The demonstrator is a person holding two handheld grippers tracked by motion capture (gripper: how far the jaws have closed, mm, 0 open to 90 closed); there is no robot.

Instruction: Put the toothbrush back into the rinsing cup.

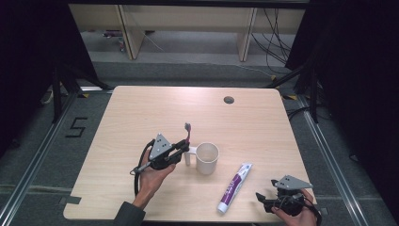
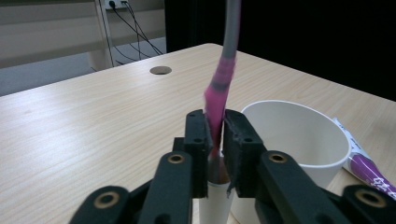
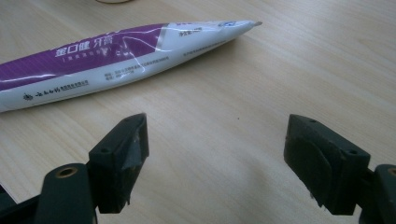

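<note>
A dim room is seen beyond the table, with black curtains hung at both sides, pale wooden furniture legs at the back and loose cables trailed over the grey carpeted floor (image 1: 47, 155), on which a black figure five is marked at the left. The middle of the high view is taken up by a rectangular light wooden table (image 1: 141, 113) with rounded corners; a small round cable hole (image 1: 229, 100) is cut near its far edge.

On the table a white cylindrical plastic cup (image 1: 207, 158) with a side handle is stood upright, a little nearer than the table's middle. To the right of it, and nearer the person, a purple and white toothpaste tube (image 1: 234, 187) is laid flat, apart from the cup (printed lettering can be made out in the right gripper view, though it is too small to read with certainty).

The left gripper (image 1: 183, 147) is held just left of the cup, and its jaws are pressed onto the lower handle of a pink and grey toothbrush (image 1: 188, 134), which is pinched upright with the bristle end uppermost, beside the cup's handle and not inside the cup. The cup's rim is partly hidden behind these jaws in the left gripper view.

The right gripper (image 1: 264, 198) is kept at the near right corner, its jaws spread wide over bare wood, with nothing between them and the tube lying just beyond.
</note>
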